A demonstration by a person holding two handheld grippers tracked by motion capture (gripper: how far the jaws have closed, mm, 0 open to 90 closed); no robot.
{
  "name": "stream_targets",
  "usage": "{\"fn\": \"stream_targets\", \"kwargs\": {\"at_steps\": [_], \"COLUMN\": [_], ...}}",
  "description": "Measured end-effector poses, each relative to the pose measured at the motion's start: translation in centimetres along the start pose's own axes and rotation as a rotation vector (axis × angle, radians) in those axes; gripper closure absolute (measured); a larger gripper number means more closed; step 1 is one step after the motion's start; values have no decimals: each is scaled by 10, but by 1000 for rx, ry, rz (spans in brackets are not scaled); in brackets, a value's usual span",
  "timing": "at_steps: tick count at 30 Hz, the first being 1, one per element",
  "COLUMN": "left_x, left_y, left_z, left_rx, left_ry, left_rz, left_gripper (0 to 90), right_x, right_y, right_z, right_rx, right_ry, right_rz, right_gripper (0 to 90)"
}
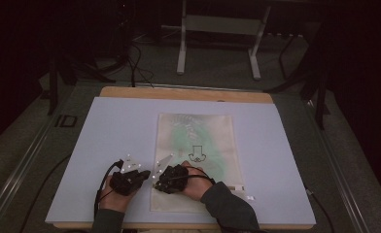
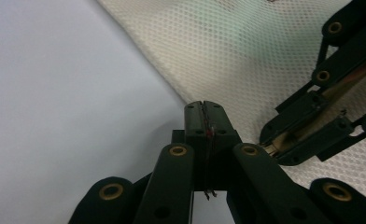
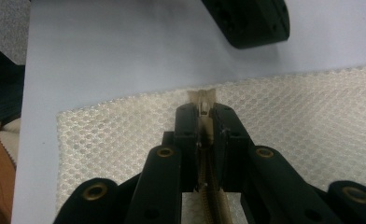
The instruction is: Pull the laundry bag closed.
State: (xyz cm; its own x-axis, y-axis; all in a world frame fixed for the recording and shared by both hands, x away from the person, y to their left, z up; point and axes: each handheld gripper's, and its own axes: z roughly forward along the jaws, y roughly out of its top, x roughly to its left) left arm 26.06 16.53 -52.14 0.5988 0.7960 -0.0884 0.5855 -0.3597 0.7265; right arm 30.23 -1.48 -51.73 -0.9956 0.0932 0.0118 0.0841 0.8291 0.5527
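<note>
Both tongs sit low and left of centre in the high view, the left gripper just off the mesh bag on the pale mat, the right gripper over the bag's lower left corner; the bag lies flat mid-frame with something green showing through it. From the left gripper view, the left tongs are pressed closed, a thin dark sliver between them that I cannot identify, their tip at the bag's edge, while the other tongs reach in from the right of the frame. From the right gripper view, the right tongs are clamped on the beige zipper, which runs along the bag's edge at centre frame; the other tongs hang at the upper right. This looks like working the zipper, so the right grip should pull straight along the track, low and steady, while the left pins the fabric beside it to stop bunching.
</note>
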Motion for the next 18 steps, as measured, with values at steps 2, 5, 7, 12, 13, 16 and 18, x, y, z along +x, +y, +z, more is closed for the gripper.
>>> {"fn": "stream_targets", "kwargs": {"at_steps": [2, 5, 7, 12, 13, 16, 18], "left_x": [-1, -4, -6, -14, -14, -15, -14], "left_y": [0, 1, 2, 4, 4, 4, 4], "left_z": [1, 4, 6, 13, 13, 16, 17], "left_rx": [3, 6, 8, 22, 22, 32, 43], "left_ry": [-11, -21, -26, -36, -36, -36, -36], "left_rz": [2, 7, 9, 24, 24, 26, 26], "left_gripper": [888, 888, 887, 888, 888, 888, 888], "right_x": [0, 0, 0, 0, 0, 1, 1], "right_y": [-1, -1, -1, -2, -2, -2, -2], "right_z": [0, 0, 0, 0, 0, 0, 0], "right_rx": [-4, -6, -5, -8, -8, -10, -15], "right_ry": [0, -1, -3, -4, -4, -5, -4], "right_rz": [2, 2, 0, -4, -4, -2, 0], "right_gripper": [816, 817, 817, 817, 817, 817, 817]}}
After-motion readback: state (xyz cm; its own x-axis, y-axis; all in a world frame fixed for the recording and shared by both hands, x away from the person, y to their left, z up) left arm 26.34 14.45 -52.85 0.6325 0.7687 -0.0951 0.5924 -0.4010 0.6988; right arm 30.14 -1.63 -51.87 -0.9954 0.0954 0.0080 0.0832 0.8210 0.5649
